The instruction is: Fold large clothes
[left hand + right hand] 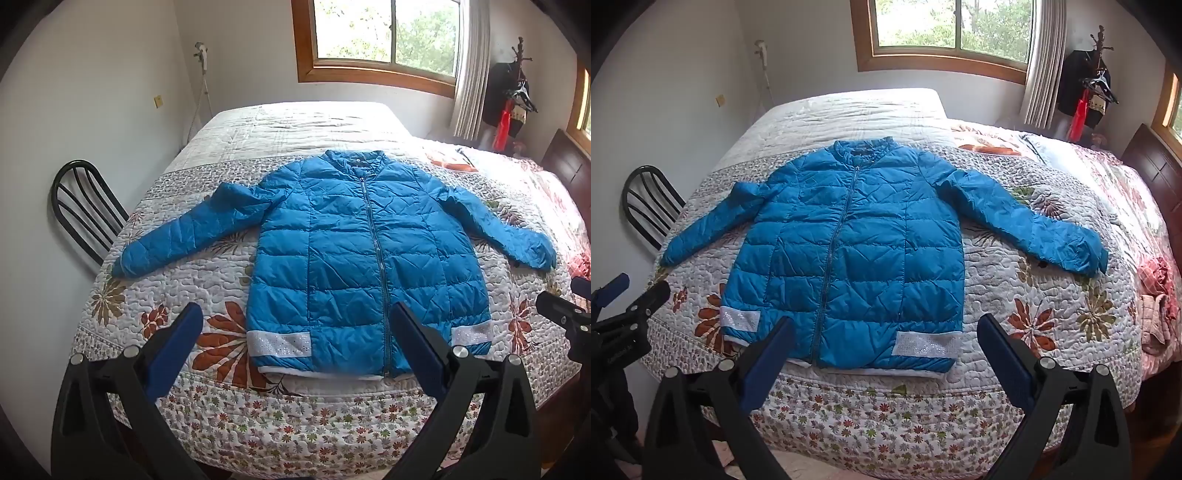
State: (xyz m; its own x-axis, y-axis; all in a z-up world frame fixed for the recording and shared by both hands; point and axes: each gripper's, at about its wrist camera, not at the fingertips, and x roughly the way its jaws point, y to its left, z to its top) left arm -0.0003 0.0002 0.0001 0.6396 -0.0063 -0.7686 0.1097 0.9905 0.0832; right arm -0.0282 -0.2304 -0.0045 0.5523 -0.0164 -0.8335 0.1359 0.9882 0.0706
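Note:
A blue quilted puffer jacket [354,251] lies flat and zipped on the bed, front up, collar toward the window, both sleeves spread out to the sides. It has white sparkly bands at the hem. It also shows in the right wrist view [857,243]. My left gripper [297,317] is open and empty, held above the bed's near edge in front of the hem. My right gripper [886,325] is open and empty, also in front of the hem. The right gripper shows at the right edge of the left wrist view [561,314]; the left gripper shows at the left edge of the right wrist view [628,295].
The bed [221,406] carries a floral quilt. A black chair [81,206] stands at its left side. A dark headboard [1156,173] is at the right, with crumpled pink cloth [1156,306] near it. A coat rack [1089,85] stands by the window.

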